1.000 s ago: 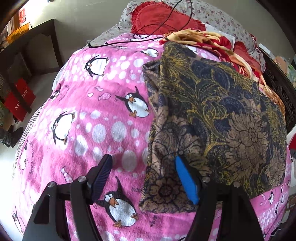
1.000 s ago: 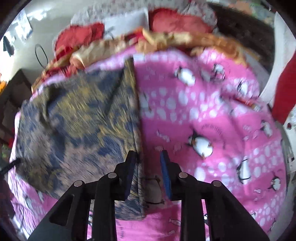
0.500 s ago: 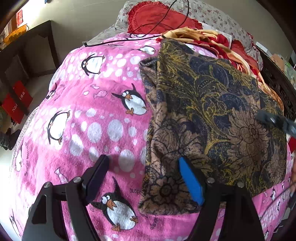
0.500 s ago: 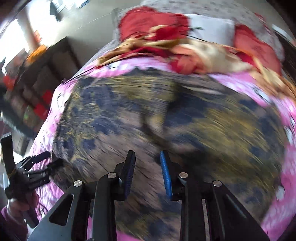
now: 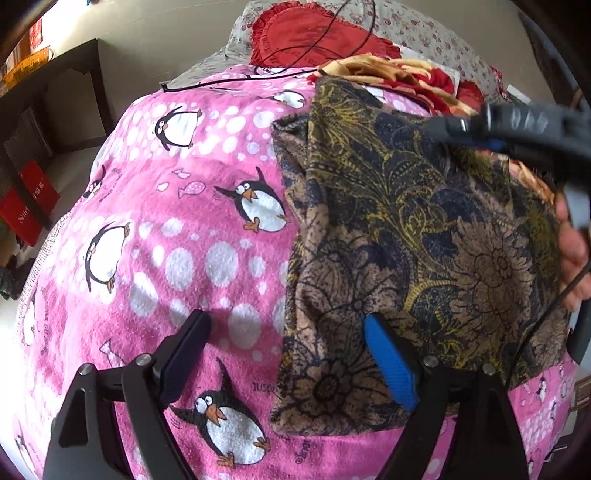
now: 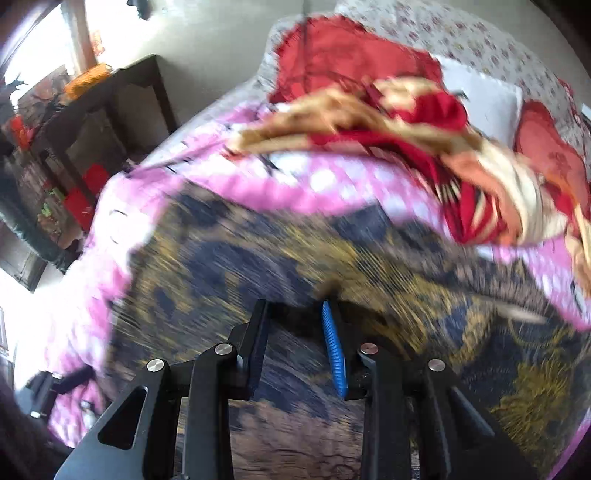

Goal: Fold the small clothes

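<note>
A dark floral garment (image 5: 417, 236), navy, gold and tan, lies folded flat on the pink penguin blanket (image 5: 177, 229). My left gripper (image 5: 286, 325) is open above the garment's near left edge, one finger over the blanket, the blue-padded one over the cloth. My right gripper (image 6: 295, 306) is open and empty, hovering over the garment (image 6: 258, 266) in a blurred view. It also shows in the left wrist view (image 5: 461, 129) above the garment's far right part, held by a hand.
A crumpled red and tan cloth (image 5: 399, 77) and a red pillow (image 5: 314, 33) lie at the bed's head. A black cable (image 5: 229, 79) runs across the blanket's far end. A dark wooden table (image 5: 55, 81) stands left of the bed.
My right gripper swung from the garment's right edge to above the garment, facing the bed's head, and came into the left wrist view. My left gripper stayed open, almost still.
</note>
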`<action>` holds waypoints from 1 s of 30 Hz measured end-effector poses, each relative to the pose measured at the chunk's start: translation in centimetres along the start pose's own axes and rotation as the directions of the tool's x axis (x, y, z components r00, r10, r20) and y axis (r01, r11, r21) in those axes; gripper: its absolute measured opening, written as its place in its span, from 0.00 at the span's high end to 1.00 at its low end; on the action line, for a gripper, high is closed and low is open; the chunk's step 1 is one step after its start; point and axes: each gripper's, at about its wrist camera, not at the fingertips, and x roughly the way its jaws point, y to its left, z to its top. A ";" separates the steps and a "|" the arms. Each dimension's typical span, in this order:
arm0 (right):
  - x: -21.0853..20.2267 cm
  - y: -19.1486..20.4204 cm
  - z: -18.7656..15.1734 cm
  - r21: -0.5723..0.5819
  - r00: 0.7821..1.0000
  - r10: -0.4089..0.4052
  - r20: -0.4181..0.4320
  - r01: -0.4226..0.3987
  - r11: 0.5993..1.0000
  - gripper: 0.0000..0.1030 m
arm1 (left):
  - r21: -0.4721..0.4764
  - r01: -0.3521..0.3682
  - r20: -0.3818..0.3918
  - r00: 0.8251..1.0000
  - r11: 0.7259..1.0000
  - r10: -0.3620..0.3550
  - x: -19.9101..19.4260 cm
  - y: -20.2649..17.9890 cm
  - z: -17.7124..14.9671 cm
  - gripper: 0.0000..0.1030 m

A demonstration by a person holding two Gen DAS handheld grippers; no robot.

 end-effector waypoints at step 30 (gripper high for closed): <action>4.1 7.4 2.1 -0.044 0.963 0.250 -0.105 -0.255 0.966 0.90 | -0.023 0.041 -0.013 0.999 0.999 -0.041 0.1 0.6 0.3 0.12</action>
